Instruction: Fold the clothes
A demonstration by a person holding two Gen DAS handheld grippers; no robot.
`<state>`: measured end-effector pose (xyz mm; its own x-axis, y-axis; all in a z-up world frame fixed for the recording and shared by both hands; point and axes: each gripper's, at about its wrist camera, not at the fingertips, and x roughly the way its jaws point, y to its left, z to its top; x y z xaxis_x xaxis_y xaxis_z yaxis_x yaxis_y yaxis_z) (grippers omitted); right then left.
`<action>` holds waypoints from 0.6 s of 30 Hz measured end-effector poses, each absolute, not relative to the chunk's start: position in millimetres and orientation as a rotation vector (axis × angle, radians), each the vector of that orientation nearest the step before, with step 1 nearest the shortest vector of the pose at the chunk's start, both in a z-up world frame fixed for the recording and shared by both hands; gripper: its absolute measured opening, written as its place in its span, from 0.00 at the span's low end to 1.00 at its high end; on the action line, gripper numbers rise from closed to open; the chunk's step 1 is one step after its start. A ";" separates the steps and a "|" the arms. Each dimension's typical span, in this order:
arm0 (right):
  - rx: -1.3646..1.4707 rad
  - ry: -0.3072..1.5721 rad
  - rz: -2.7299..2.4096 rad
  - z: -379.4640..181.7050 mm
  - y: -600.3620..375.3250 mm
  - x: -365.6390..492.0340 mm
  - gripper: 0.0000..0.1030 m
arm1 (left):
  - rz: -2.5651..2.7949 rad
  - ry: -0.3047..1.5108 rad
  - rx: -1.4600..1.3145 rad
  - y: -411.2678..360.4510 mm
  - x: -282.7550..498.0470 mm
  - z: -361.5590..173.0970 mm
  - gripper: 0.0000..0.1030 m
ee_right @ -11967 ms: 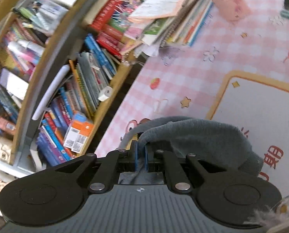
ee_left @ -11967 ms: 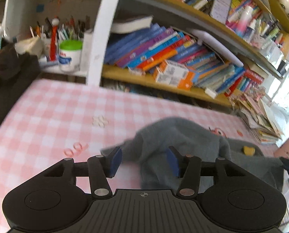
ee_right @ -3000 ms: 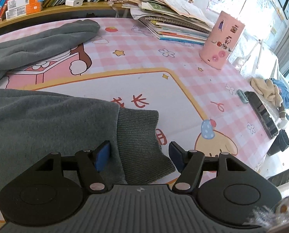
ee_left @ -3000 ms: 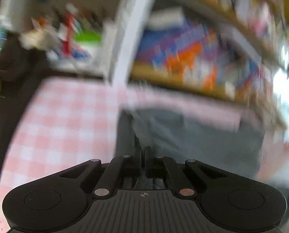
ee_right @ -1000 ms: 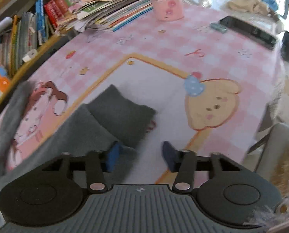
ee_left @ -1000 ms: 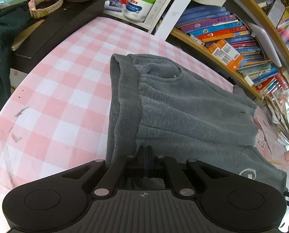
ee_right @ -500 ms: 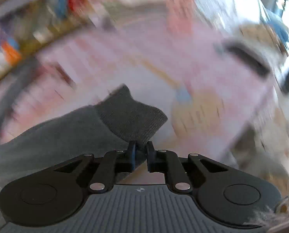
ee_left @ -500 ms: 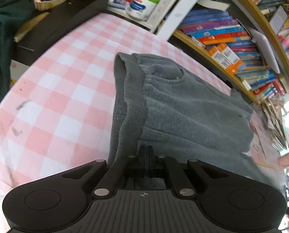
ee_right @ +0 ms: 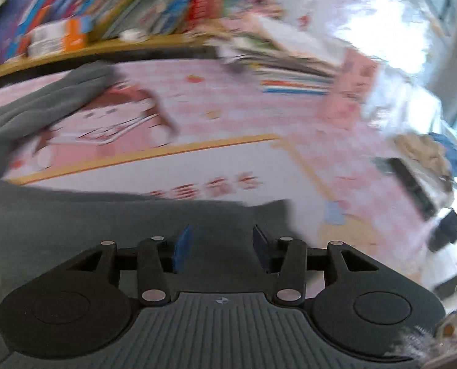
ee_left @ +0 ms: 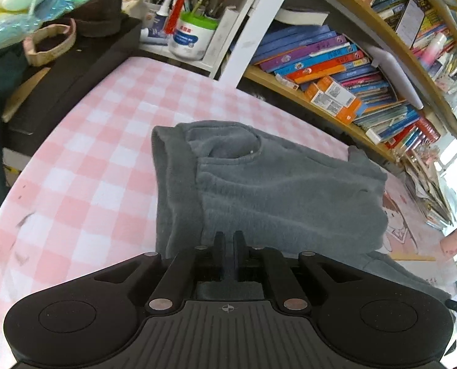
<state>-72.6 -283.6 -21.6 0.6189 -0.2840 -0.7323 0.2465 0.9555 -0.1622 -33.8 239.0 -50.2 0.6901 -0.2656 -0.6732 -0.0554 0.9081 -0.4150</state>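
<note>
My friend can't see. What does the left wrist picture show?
A left gripper with its jaws shut on the near edge of grey sweatpants, which lie on a pink checked tablecloth. Behind them stands a bookshelf crammed with colourful books.

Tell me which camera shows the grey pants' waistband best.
The left wrist view: the waistband lies sharp and unobstructed on the pink checked tablecloth, running up from the shut left gripper. The right wrist view is blurred and shows only grey fabric of the pants, no waistband.
</note>
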 end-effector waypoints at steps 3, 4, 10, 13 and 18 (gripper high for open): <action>-0.040 0.877 -0.239 -31.4 -268.7 -64.4 0.40 | -0.128 0.852 -0.434 238.4 -22.4 -60.0 0.05; -0.037 0.887 -0.222 -33.8 -265.6 -62.3 0.40 | -0.124 0.868 -0.439 239.2 -19.9 -64.5 0.04; -0.028 0.927 -0.191 -43.7 -264.4 -63.5 0.51 | -0.008 0.833 -0.500 264.2 -21.7 -70.6 0.03; 0.004 0.925 -0.196 -45.8 -269.0 -65.1 0.54 | -0.021 0.835 -0.480 265.2 -24.0 -70.6 0.04; 0.025 0.925 -0.195 -46.1 -271.5 -65.7 0.56 | -0.005 0.820 -0.506 264.9 -27.6 -71.7 0.04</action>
<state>-65.7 -271.5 -46.1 0.5857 -0.1563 -0.7953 0.1778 0.9821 -0.0621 -27.6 264.9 -71.7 0.6891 -0.1966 -0.6975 -0.1872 0.8815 -0.4334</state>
